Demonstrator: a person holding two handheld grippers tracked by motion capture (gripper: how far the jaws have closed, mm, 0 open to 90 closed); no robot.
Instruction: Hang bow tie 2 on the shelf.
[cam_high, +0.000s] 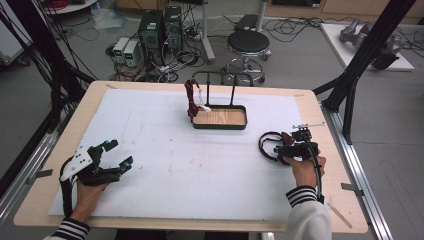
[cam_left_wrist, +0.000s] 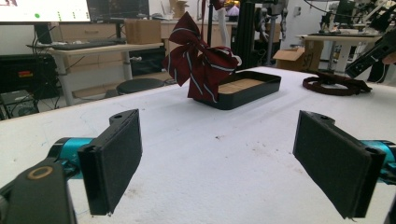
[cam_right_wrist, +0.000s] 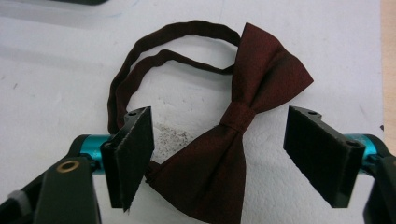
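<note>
So my right gripper (cam_right_wrist: 218, 161) had its jaws spread, nothing pinched yet, with the plain dark-red fabric bow tie (cam_right_wrist: 233, 144) lying flat on the white table cover (cam_right_wrist: 56, 84) between them. I figured closing squarely on the centre knot (cam_right_wrist: 237, 116), just ahead, was best.

black-white striped cuffs, white sleeve (cam_high: 310, 220), black cable, teal-tipped gripper (cam_high: 114, 154).

This looks like a robotics lab. Beyond the far edge of the table (cam_high: 310, 100), computer towers (cam_high: 160, 30) stand on the floor among tangled cables (cam_high: 175, 62), beside a round stool (cam_high: 248, 42). Black frame struts (cam_high: 365, 55) rise at right; farther off are desks and cardboard boxes (cam_left_wrist: 142, 30), probably storage.
</note>
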